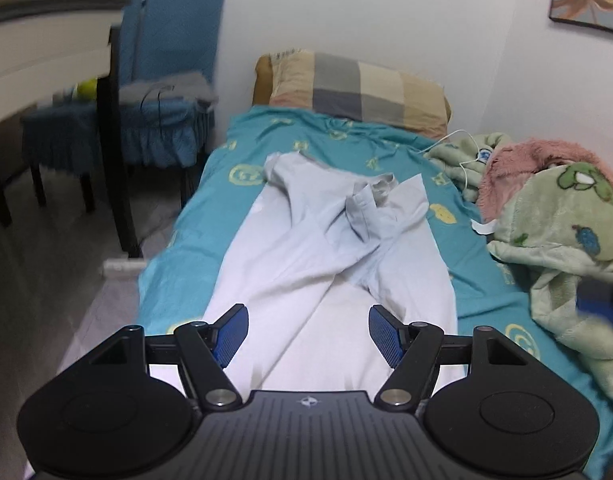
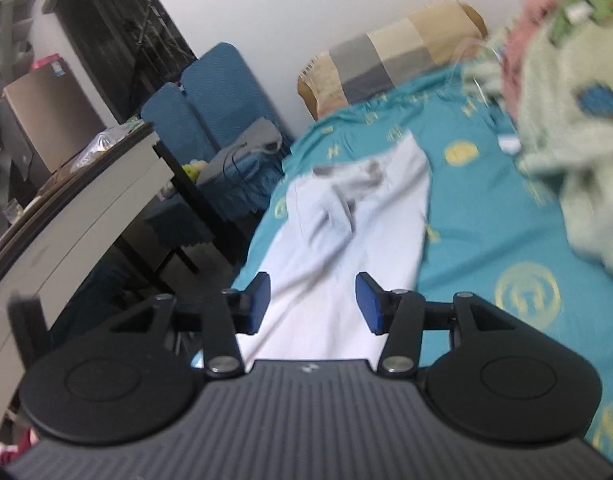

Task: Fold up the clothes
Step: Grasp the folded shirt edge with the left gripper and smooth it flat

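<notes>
A pale blue shirt (image 1: 326, 248) lies lengthwise on the teal bed sheet (image 1: 210, 200), its sleeves folded in over the body and its collar (image 1: 380, 186) at the far end. My left gripper (image 1: 308, 332) is open and empty above the shirt's near hem. The shirt also shows in the right wrist view (image 2: 346, 248), blurred. My right gripper (image 2: 312, 302) is open and empty above the shirt's near part.
A checked pillow (image 1: 362, 88) lies at the bed's head. A green and pink fleece blanket (image 1: 546, 216) is heaped on the right with a white cable (image 1: 464, 148). Blue chairs (image 1: 162, 80) and a white table (image 1: 46, 40) stand left of the bed.
</notes>
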A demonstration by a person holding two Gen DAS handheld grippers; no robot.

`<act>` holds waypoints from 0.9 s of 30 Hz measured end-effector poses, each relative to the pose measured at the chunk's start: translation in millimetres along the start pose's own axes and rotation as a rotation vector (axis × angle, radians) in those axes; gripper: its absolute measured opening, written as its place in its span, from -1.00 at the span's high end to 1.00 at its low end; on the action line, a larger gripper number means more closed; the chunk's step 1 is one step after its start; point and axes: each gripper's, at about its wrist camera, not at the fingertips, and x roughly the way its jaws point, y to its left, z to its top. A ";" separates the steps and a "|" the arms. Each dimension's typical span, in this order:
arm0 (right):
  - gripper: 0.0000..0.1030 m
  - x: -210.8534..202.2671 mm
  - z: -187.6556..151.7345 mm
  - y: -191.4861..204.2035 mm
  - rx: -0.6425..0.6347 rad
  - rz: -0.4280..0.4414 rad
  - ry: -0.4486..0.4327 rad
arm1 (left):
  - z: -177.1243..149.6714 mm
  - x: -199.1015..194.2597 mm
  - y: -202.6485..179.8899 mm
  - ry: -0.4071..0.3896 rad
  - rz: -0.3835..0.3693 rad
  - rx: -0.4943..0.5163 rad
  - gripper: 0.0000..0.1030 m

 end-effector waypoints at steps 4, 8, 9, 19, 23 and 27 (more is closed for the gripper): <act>0.01 8.7 -6.8 -6.5 0.009 0.003 0.053 | 13.6 -25.2 46.9 0.052 -0.006 -0.003 -0.36; 0.01 25.3 -6.5 -3.1 0.002 0.020 0.073 | 8.4 -33.4 117.1 0.136 -0.056 -0.068 -0.58; 0.01 29.5 -6.4 -2.3 0.001 0.024 0.078 | 0.2 -31.2 139.0 0.160 -0.067 -0.107 -0.58; 0.01 45.8 -12.7 1.1 0.009 0.004 0.136 | -136.1 13.1 285.3 0.279 -0.114 -0.640 -0.55; 0.01 50.4 -13.2 0.4 0.023 -0.021 0.147 | -160.1 14.9 296.0 0.266 -0.192 -0.752 -0.43; 0.01 54.6 -13.7 -0.2 0.029 -0.042 0.156 | -158.9 8.0 288.5 0.228 -0.203 -0.750 -0.03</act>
